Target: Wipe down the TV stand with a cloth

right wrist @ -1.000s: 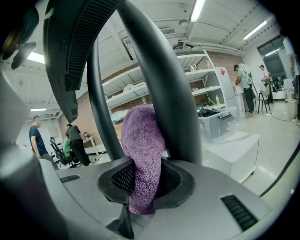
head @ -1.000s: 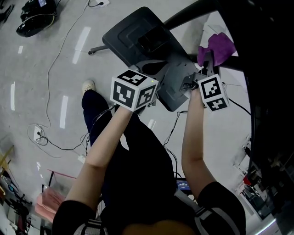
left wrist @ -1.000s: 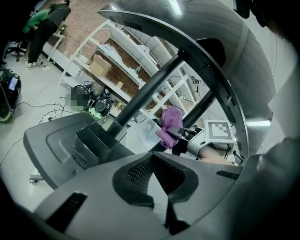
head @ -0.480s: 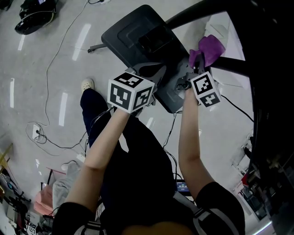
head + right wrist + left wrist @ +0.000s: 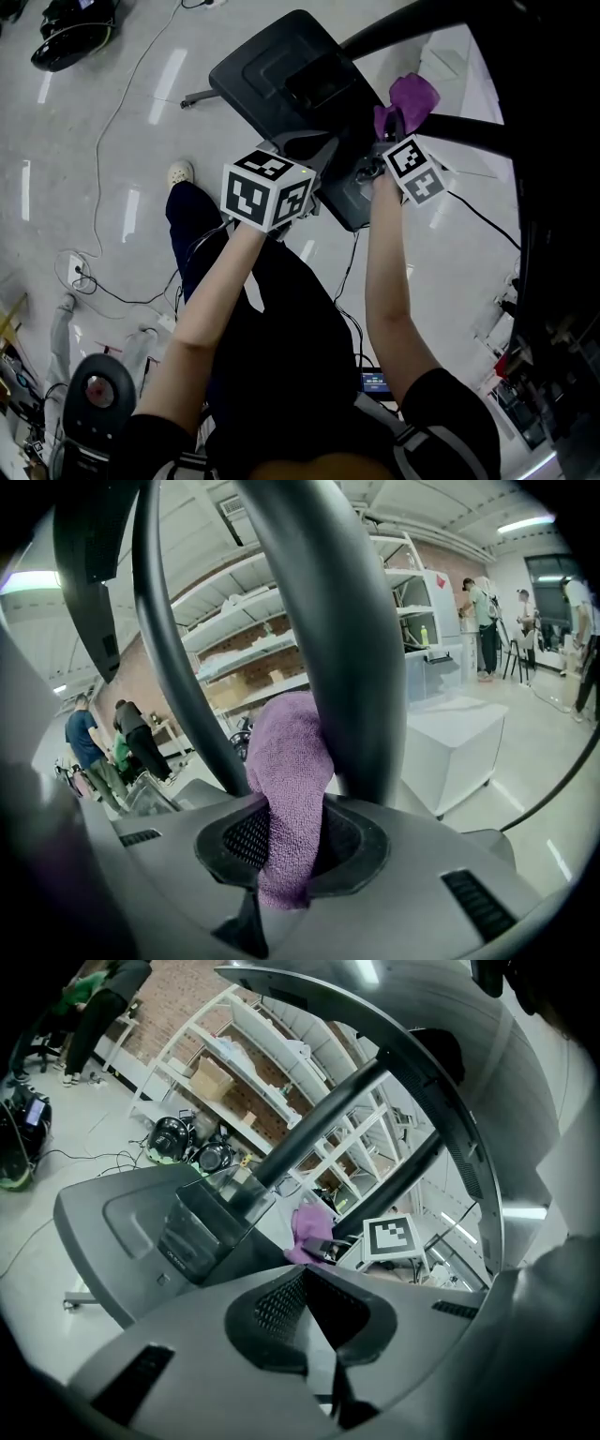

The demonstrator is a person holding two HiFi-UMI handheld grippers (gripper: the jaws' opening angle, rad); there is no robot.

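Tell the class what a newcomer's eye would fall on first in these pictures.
The purple cloth stands out first, pinched in the right claw beside a dark stand pole. Next comes the black-and-white marker cube on the shut, empty left claw, over the dark grey stand base.

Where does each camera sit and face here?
Head view: on the head, steeply down at the stand base; both forearms show.
Left gripper view: on the left gripper, toward stand poles and right gripper; shut jaws show.
Right gripper view: on the right gripper, at its jaws clamping the purple cloth.
All three show the cloth.
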